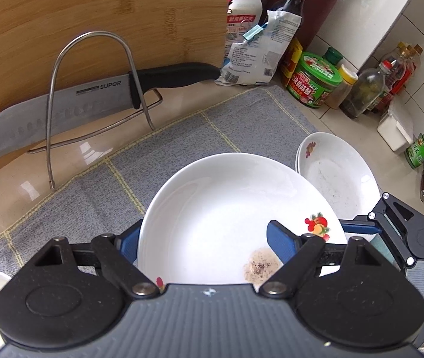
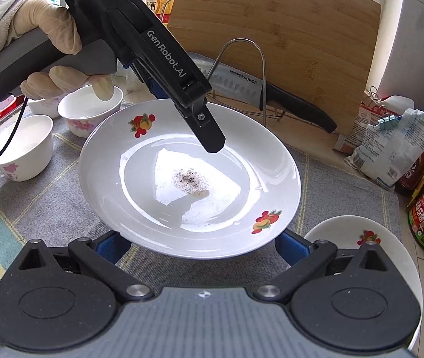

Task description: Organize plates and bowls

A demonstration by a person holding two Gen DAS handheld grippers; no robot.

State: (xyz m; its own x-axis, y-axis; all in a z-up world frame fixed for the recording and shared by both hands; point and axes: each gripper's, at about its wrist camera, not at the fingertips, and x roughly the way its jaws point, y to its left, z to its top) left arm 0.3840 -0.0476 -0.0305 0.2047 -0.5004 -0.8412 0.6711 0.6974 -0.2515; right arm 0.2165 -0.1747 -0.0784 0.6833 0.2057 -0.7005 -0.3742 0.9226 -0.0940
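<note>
one plate [image 2: 188, 176] is up off the grey cloth [image 1: 182, 137], and both of my claws are on it — that is where the sorting stands. my left claw [image 1: 203, 247] has its blue pads [image 1: 280, 244] set across the plate's near rim, one pad under the rim and one inside the well, clamped on it as far as i can judge. from the right wrist view my right claw [image 2: 200, 244] has its jaws spread wide either side of the plate's near edge, both pads tucked beneath the rim; whether they press on it or only cradle it i cannot tell. my left hand [image 2: 47, 47] in its pale glove shows there too, gripping the handle.

the plate is dirty, with a patch of dark specks [image 2: 189, 179] in the well. a second plate [image 1: 337, 167] sits toward the right edge of the counter, just beside the cloth, also speckled — i judge that to be where the stack begins, and the carried plate probably belongs on top of it, though nothing is stacked on it yet.

three small bowls [image 2: 89, 110] stand loose at the far left corner of the cloth, near one another but not nested — so the bowls look untouched. i'd say little of the job is done: one plate set down, one in the air, bowls left to gather.
</note>
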